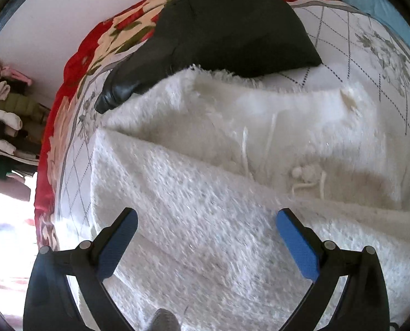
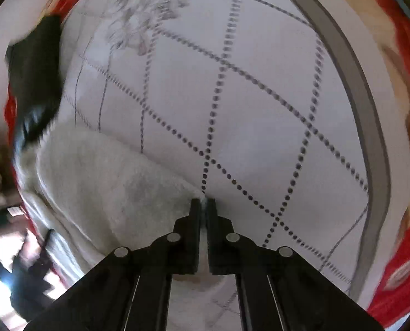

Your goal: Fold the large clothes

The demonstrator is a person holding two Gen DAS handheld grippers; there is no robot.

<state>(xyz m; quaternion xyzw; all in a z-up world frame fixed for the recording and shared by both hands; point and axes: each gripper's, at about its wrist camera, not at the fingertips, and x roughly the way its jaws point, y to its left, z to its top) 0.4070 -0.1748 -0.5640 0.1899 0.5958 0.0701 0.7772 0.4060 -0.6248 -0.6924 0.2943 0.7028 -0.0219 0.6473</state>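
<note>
A large white fluffy garment [image 1: 218,165] lies spread on the bed, one part folded over across the front, with cords and pom-poms [image 1: 304,173] showing. My left gripper [image 1: 205,220] is open just above the folded white layer, blue pads [image 1: 296,242] apart and empty. In the right wrist view my right gripper [image 2: 204,202] is shut on an edge of the white garment [image 2: 108,187], holding it over the quilted bedspread [image 2: 260,96].
A black garment [image 1: 227,27] lies at the far side of the bed, partly under the white one. The bedspread [image 1: 370,55] is white with dotted diamonds and a red floral border [image 1: 75,63]. Piled clothes [image 1: 6,110] are at the left.
</note>
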